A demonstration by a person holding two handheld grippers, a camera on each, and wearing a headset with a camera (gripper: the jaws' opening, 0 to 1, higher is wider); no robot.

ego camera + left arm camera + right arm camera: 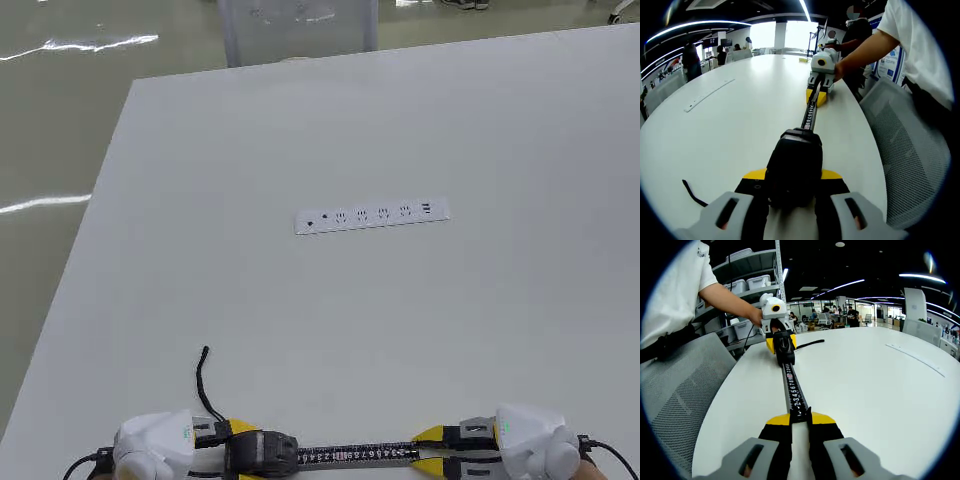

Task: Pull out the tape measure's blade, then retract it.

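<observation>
The black tape measure case (263, 453) lies at the table's near edge, held between the jaws of my left gripper (240, 450); in the left gripper view the case (795, 167) sits between the yellow-tipped jaws. Its black blade (355, 455) with white numbers runs right to my right gripper (428, 450), which is shut on the blade's end. In the right gripper view the blade (792, 390) stretches from my right gripper (800, 419) to the case (784, 347). The case's black wrist strap (204, 382) trails across the table.
A white power strip (372, 215) lies flat mid-table, far beyond the grippers. The white table (350, 320) has its left edge running diagonally. A grey mesh chair (677, 390) stands by the table's near side. People and shelves stand in the background.
</observation>
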